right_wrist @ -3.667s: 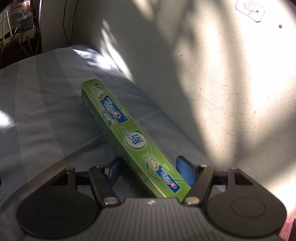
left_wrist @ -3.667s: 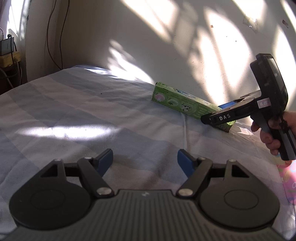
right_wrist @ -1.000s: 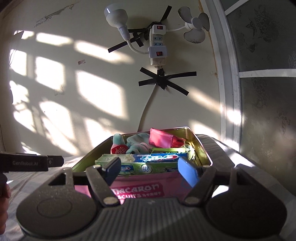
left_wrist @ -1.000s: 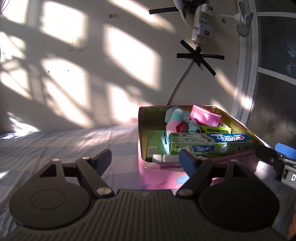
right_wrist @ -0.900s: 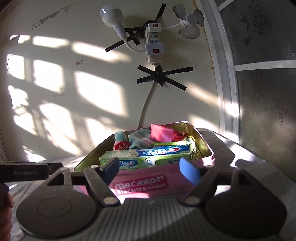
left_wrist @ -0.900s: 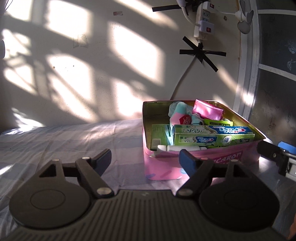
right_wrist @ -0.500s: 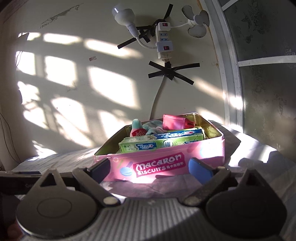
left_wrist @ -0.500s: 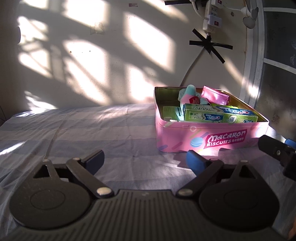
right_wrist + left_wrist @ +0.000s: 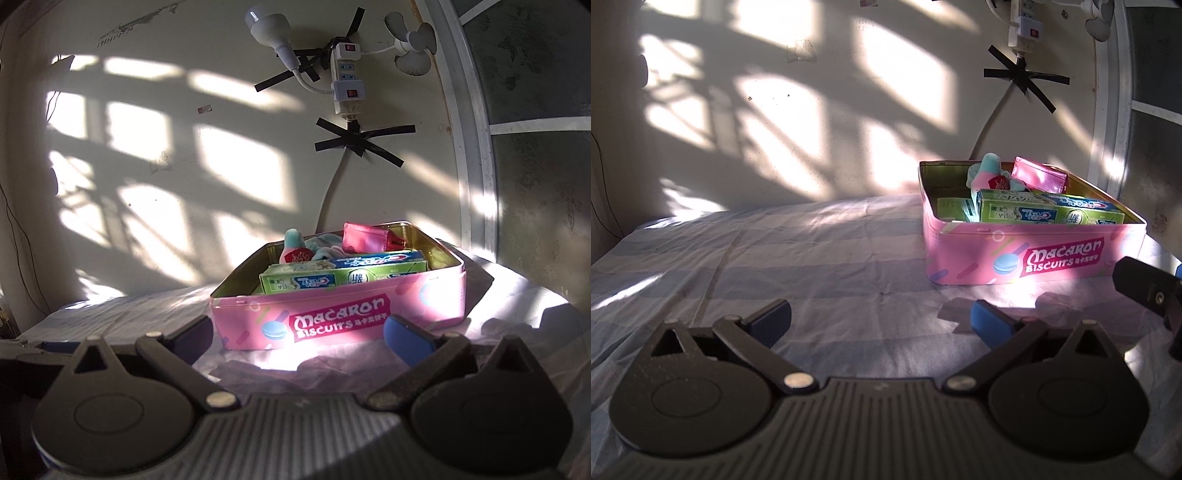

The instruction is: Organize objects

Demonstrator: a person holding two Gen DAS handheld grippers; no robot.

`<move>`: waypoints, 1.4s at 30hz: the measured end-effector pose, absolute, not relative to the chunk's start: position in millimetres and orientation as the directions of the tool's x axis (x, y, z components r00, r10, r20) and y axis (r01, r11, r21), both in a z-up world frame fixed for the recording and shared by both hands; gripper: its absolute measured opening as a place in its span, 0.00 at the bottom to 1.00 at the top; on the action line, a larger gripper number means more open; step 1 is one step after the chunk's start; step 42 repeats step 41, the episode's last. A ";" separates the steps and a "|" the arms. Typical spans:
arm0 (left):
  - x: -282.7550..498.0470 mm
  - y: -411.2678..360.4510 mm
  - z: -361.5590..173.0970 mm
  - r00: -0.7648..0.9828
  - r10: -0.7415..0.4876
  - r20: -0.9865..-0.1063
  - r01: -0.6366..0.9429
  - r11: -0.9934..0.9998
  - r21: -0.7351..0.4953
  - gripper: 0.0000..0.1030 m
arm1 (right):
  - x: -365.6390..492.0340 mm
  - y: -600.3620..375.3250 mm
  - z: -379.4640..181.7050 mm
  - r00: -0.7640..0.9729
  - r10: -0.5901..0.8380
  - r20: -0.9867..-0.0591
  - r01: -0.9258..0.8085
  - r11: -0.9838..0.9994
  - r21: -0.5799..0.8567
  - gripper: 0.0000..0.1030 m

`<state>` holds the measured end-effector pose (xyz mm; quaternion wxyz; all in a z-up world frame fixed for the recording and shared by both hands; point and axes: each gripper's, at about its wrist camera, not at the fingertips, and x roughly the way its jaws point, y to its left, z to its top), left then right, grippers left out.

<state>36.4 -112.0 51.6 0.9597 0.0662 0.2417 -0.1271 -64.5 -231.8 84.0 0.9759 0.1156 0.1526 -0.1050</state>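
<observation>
My left gripper (image 9: 881, 319) has its 2 fingers spread wide after just opening, with only the striped sheet (image 9: 812, 258) between them. My right gripper (image 9: 297, 338) is the same, just opened wide and holding nothing; the pink tin (image 9: 332, 314) sits just past its tips, not touching. The green toothpaste box (image 9: 343, 275) lies in the tin along the front wall, on top of other things. Left of the tin I see lots of open sheet. The wall stands close behind it.
</observation>
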 end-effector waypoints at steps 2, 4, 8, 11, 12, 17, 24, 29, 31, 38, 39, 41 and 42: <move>37.0 -112.5 50.5 0.850 -0.205 -0.485 0.272 0.960 0.072 1.00 | -63.9 -231.3 82.5 0.930 -0.167 -0.327 0.239 0.951 0.195 1.00; 37.4 -113.5 48.8 0.847 -0.200 -0.492 0.272 0.959 0.078 1.00 | -63.1 -230.9 81.0 0.929 -0.166 -0.332 0.240 0.951 0.195 1.00; 35.1 -115.3 45.6 0.848 -0.194 -0.493 0.274 0.957 0.095 1.00 | -62.5 -230.5 78.7 0.927 -0.164 -0.337 0.241 0.950 0.198 1.00; 34.4 -116.7 44.1 0.848 -0.184 -0.496 0.269 0.957 0.106 1.00 | -63.1 -231.7 77.8 0.926 -0.166 -0.338 0.244 0.948 0.203 1.00; 34.5 -116.8 43.6 0.849 -0.181 -0.496 0.267 0.958 0.107 1.00 | -63.0 -232.3 77.5 0.926 -0.167 -0.340 0.246 0.948 0.204 1.00; 37.0 -117.0 41.7 0.841 -0.174 -0.512 0.260 0.960 0.101 1.00 | -61.9 -235.4 74.9 0.922 -0.166 -0.350 0.252 0.944 0.214 1.00; 39.4 -117.5 39.1 0.828 -0.175 -0.532 0.261 0.961 0.090 1.00 | -61.0 -238.1 71.7 0.919 -0.161 -0.360 0.254 0.940 0.227 1.00; 41.1 -118.8 37.1 0.818 -0.176 -0.547 0.265 0.960 0.088 1.00 | -60.4 -238.7 71.0 0.917 -0.160 -0.364 0.254 0.940 0.229 1.00; 41.4 -119.6 36.5 0.816 -0.174 -0.551 0.265 0.960 0.089 1.00 | -59.8 -240.1 70.2 0.917 -0.157 -0.368 0.254 0.939 0.231 1.00; 39.1 -121.5 36.5 0.821 -0.180 -0.541 0.273 0.957 0.096 1.00 | -59.3 -239.8 69.4 0.916 -0.154 -0.371 0.252 0.939 0.232 1.00; 38.2 -121.4 37.1 0.823 -0.185 -0.537 0.278 0.956 0.097 1.00 | -59.4 -239.7 69.4 0.916 -0.155 -0.371 0.253 0.939 0.232 1.00; 37.0 -122.7 37.9 0.825 -0.193 -0.532 0.288 0.952 0.101 1.00 | -59.3 -239.6 69.2 0.916 -0.157 -0.369 0.253 0.940 0.229 1.00; 37.0 -122.7 37.9 0.825 -0.193 -0.532 0.288 0.952 0.101 1.00 | -59.3 -239.6 69.2 0.916 -0.157 -0.369 0.253 0.940 0.229 1.00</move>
